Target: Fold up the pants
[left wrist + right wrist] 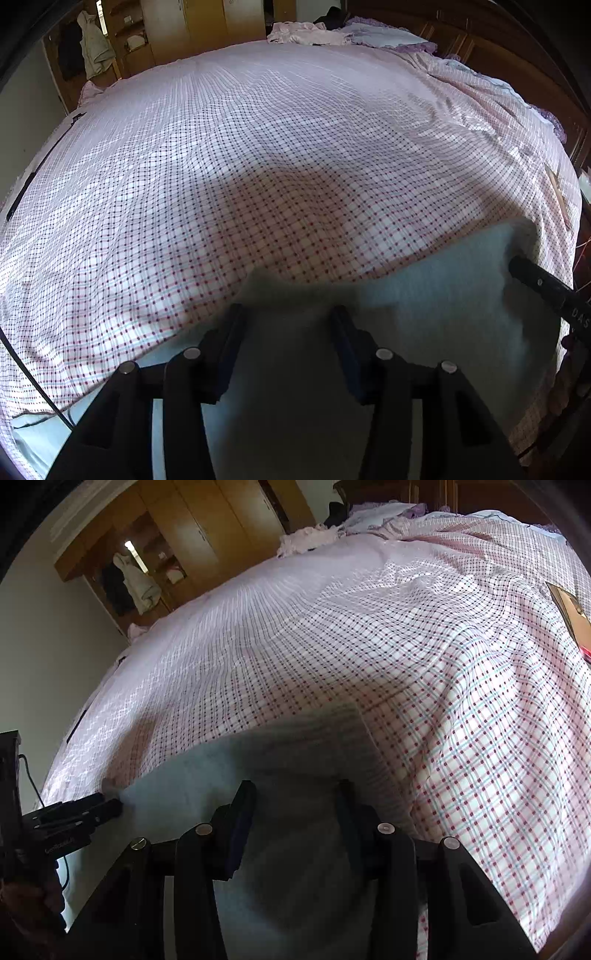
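So the pants (424, 295) are light blue-grey and sit at the bottom of both frames, lying on a big bed (258, 147) with a pink-and-red checked sheet. In the left wrist view they fill the lower middle and lower right, with the far edge running across just under the middle of the frame.

Left gripper (288, 314) is bottom centre in its own view, fingers spread apart with the fabric showing between them. From the right wrist view you see it poking in at the lower left, its tip right at the left edge of the pants (184, 794). Can't tell if it actually has hold of any cloth.

Right gripper (295, 790) is the same deal: bottom centre, fingers apart, over the pants. Its tip also shows at the right edge of the left view, touching the pants' right side. Grip on the cloth? Can't tell.

Upper left of both frames there's a wooden wardrobe (192, 26) with clothes hanging in an open section. Top of the frame, a crumpled pink pile (306, 33) and pillows (384, 37) by a dark headboard (498, 48).
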{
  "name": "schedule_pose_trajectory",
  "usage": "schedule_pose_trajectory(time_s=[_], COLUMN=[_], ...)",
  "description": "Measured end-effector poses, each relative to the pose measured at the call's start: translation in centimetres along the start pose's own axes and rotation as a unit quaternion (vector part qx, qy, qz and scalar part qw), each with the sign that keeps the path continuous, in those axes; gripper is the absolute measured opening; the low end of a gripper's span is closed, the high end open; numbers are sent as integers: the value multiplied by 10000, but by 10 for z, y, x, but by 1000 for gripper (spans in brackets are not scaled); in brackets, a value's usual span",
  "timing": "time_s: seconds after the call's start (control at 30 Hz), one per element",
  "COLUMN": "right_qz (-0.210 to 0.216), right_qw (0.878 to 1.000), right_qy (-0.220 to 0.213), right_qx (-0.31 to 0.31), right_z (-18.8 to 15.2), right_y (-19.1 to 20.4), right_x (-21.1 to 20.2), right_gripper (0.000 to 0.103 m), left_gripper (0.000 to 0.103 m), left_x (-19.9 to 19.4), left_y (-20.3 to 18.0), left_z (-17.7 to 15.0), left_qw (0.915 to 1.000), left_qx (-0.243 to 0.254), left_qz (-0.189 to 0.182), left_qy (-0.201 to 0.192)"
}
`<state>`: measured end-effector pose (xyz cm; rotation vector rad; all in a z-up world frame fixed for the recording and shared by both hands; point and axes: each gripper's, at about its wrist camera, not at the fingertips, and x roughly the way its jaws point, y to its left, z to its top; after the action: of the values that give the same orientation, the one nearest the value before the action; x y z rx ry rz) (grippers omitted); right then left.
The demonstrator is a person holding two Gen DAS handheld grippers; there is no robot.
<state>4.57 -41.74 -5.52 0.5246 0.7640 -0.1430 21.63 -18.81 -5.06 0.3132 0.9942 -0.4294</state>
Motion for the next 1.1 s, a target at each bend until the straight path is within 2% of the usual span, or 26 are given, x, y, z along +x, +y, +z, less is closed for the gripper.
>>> schedule_pose_trajectory(time_s=[0.27,0.53,0.8,0.97,1.1], right_qz=[156,435,331,233,81], right_qw=[9998,9987,9987,9975,9979], right_qy=[-151,-90,-271,-360,-348], right_qx=[8,233,275,568,549], right_z=[-5,-10,-24,-34,-48], right_y=[-4,-13,-31,-46,-49], right_x=[-5,-39,-80,-89,-92], right_gripper=[37,42,45,46,46], left_gripper=[51,51,51,51,51], left_x=[-3,-14,-34,-47,-62], left_y=[-10,-6,18,34,53], left_z=[-4,-6,-21,-35,-49], left_qw=[9995,9994,9985,9972,9960], left_qx=[104,-61,-304,-450,-701], left_qz=[278,346,436,591,556], left_qy=[-84,-32,131,83,81])
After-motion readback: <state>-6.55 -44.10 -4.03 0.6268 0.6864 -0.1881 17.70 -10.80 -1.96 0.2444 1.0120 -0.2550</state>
